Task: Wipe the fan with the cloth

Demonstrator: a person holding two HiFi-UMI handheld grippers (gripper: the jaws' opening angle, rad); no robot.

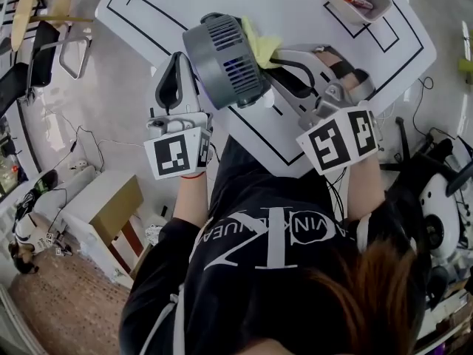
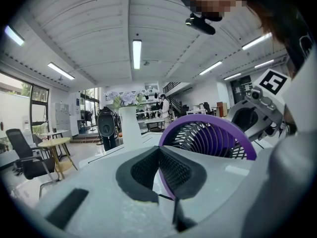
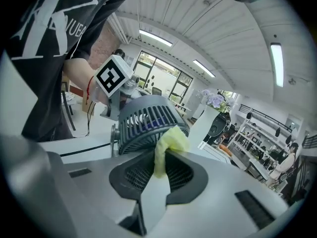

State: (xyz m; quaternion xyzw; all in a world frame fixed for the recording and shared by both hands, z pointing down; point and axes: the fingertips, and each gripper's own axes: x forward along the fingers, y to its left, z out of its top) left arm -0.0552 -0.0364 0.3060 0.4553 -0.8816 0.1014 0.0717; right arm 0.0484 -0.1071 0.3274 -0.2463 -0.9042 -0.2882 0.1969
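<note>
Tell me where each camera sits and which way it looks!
Head view: on the head, facing steeply down at the fan, left gripper, right gripper; hair, shirt show.
Left gripper view: on that gripper, along jaws shut on the fan's rim; hair shows.
Right gripper view: on that gripper, along jaws shut on the cloth; arm, shirt show.
Shared: both gripper views see the fan, from opposite sides.

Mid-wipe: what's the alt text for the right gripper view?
The right tongs are shut on a yellow cloth, its bunched end against the grey grille of the fan. Behind the fan are the left tongs with their marker cube, and a person's black shirt fills the left.
</note>
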